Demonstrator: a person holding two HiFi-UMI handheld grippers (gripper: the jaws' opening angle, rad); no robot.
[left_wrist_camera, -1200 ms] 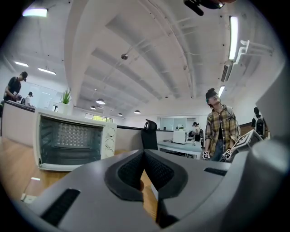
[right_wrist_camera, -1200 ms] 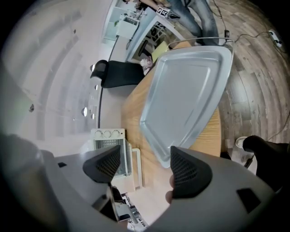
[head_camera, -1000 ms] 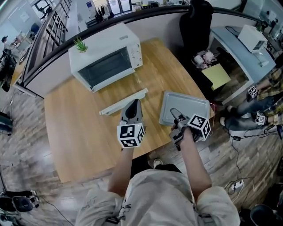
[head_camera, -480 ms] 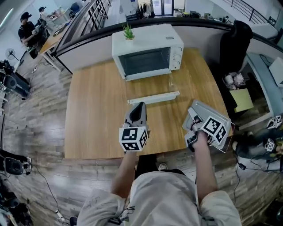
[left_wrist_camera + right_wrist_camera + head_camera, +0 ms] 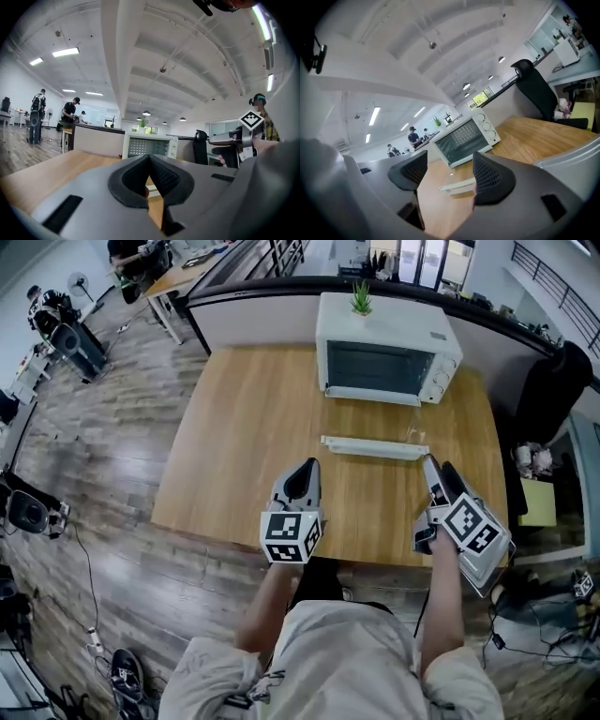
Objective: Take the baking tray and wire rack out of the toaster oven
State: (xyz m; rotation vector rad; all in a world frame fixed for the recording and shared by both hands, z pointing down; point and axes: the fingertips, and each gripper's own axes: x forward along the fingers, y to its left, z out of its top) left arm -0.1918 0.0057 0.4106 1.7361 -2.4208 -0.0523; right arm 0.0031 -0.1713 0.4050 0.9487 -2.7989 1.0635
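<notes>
In the head view, the oven (image 5: 389,360) stands at the far edge of the desk (image 5: 244,446) with a small plant (image 5: 361,298) on top. A white bar (image 5: 373,447) lies on the desk just in front of the oven. The left claw (image 5: 309,467) is over the desk's near middle. The right claw (image 5: 437,470) is at the near right corner. The tray (image 5: 487,573) lies there too, largely hidden under that claw's marker cube, and whether it juts past the desk edge cannot be told.

In the left gripper view, the left claw's pads meet at the tips with nothing between them. The oven is straight beyond it, its door shut, and the other gripper shows at the right.

In the right gripper view, the right claw's jaws stand well apart. They have just been closing a little, and nothing is between them. The bar and the oven show through the gap. A pale tray rim (image 5: 574,157) is just beside the right jaw.
</notes>
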